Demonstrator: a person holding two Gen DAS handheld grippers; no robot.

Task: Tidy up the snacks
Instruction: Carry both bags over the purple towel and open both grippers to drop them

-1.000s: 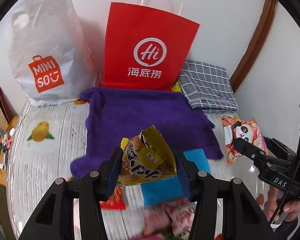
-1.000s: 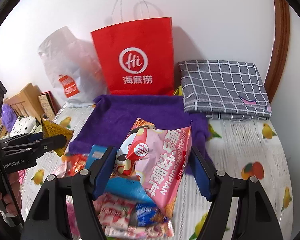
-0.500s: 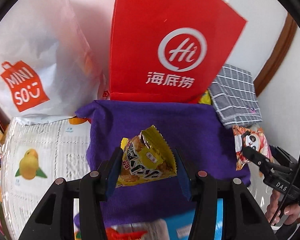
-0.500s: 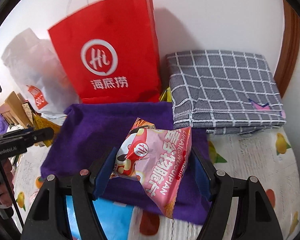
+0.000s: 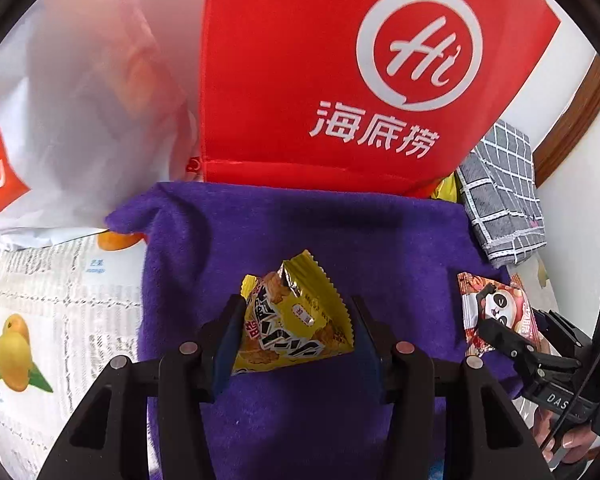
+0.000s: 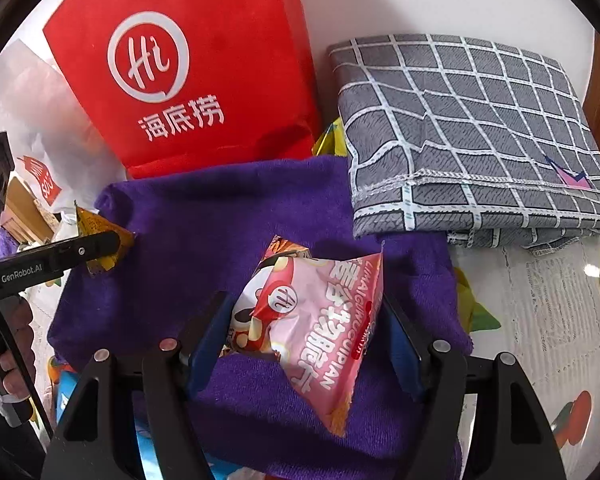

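My left gripper (image 5: pixel 294 332) is shut on a yellow snack packet (image 5: pixel 296 326) and holds it over the purple cloth (image 5: pixel 300 232). My right gripper (image 6: pixel 306 322) is shut on a pink snack bag (image 6: pixel 320 320), also above the purple cloth (image 6: pixel 204 220). The left wrist view shows the pink bag (image 5: pixel 496 312) in the right gripper (image 5: pixel 500 336) at the cloth's right edge. The right wrist view shows the yellow packet (image 6: pixel 100 220) in the left gripper (image 6: pixel 100 246) at the cloth's left edge.
A red paper bag (image 5: pixel 340 72) stands upright behind the cloth, with a white plastic bag (image 5: pixel 68 112) to its left. A folded grey checked cloth (image 6: pixel 472 128) lies at the back right. The fruit-print tablecloth (image 6: pixel 540 320) shows around them. Blue packaging (image 6: pixel 66 392) lies at the cloth's near left edge.
Both grippers have moved forward and down with their packets, from above the snack pile to over the purple cloth. The red bag now looms much larger. Neither grip has changed.
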